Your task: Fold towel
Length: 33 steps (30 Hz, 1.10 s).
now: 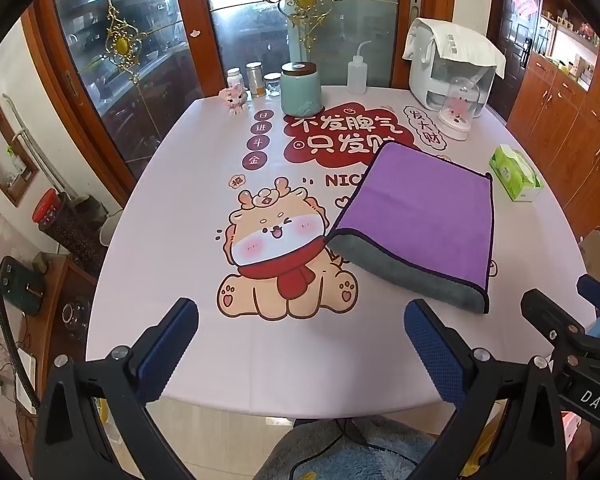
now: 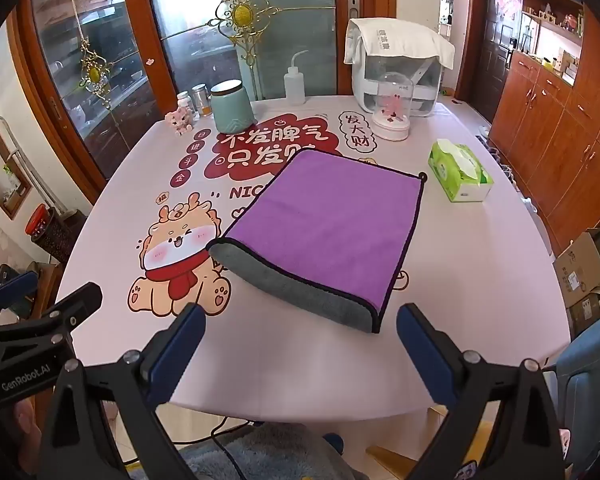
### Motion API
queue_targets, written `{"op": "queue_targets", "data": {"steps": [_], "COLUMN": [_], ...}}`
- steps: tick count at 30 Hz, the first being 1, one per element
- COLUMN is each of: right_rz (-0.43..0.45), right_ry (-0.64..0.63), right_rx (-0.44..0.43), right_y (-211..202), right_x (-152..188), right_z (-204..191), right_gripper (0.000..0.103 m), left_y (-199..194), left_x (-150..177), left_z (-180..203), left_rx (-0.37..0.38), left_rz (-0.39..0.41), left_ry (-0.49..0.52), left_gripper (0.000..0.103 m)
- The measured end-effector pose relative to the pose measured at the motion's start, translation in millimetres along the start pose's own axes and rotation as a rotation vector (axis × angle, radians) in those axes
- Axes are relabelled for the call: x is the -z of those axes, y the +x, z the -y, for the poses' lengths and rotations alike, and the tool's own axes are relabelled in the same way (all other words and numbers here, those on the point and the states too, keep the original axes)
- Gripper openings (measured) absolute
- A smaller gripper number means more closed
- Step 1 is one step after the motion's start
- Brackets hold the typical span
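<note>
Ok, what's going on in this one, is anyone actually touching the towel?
No. A person holds two tongs over the near edge of the table; the left tongs and right tongs are both open and hold nothing. The purple towel lies folded over once, its grey underside showing along the near edge, which looks a bit uneven. A tissue box sits to its right.

The tablecloth [image 2: 460,272] reads "NIC"; the left claw [image 2: 40,304] body reads "GenRobot.AI".
</note>
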State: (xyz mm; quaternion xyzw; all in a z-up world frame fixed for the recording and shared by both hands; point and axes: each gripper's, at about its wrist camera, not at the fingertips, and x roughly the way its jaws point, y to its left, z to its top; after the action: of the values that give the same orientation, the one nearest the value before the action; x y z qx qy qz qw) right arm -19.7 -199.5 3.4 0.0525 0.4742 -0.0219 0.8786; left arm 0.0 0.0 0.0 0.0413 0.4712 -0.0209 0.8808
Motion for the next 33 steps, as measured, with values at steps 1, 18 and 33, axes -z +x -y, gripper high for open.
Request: {"op": "queue_targets", "data": {"steps": [1, 18, 33], "right_rz": [0.001, 0.002, -0.005], "right_ry": [-0.001, -0.014, -0.018], "right_rx": [0.002, 0.015, 0.019], "right_y": [0.4, 5.3, 12.6], "right_x": [-0.2, -4.7, -8.8], "right_z": [-0.3, -4.6, -6.7], "right_gripper": [0.097, 0.097, 0.097], "left_y": [0.0, 0.0, 12.6], "left_x": [0.0, 0.2, -2.0], "left_z": [0.0, -0.1, 3.0], "left_rx": [0.000, 0.005, 0.009], "left_rz": [-0.001, -0.005, -0.011], "left_ry": [0.001, 0.000, 0.008], "left_gripper": [0.102, 0.102, 0.102]}}
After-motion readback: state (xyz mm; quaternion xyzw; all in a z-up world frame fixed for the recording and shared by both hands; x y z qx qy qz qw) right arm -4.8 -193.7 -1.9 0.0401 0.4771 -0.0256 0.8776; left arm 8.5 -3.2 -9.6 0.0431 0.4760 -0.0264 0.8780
